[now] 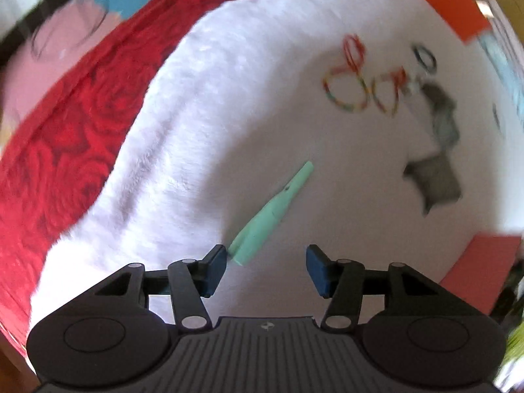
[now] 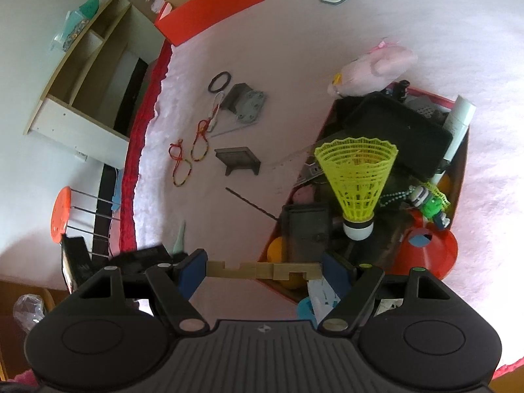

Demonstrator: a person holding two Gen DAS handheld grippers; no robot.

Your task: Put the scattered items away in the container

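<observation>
**Right gripper clamps wooden piece at box edge; left gripper empty over blanket**

Right gripper [image 2: 264, 270] sits closest to its camera, blue pads pressed on both ends of a notched wooden piece [image 2: 263, 270], held level across the jaws. It hangs over the near corner of the red container [image 2: 460, 177], which is already crammed: yellow shuttlecock [image 2: 357, 180] upright on top, black tray [image 2: 398, 134], orange funnel [image 2: 432, 249], white tube [image 2: 460, 114], green toy keychain [image 2: 432, 204]. Pink plush [image 2: 373, 68] leans at the far rim.

Left gripper [image 1: 266, 270] has its jaws parted, nothing between the pads. Mint green clip [image 1: 271, 213] lies on the white blanket [image 1: 196, 131], its near end just beside the left pad; contact unclear.

Still scattered on the blanket, well apart from the container: beaded bracelets [image 2: 183, 167], black ring [image 2: 220, 82], grey metal bracket [image 2: 249, 104], dark small frame [image 2: 238, 159], thin dark rod [image 2: 252, 204]. Left view is motion-blurred.

Second orange-red box [image 2: 209, 9] stands at the far blanket edge.
</observation>
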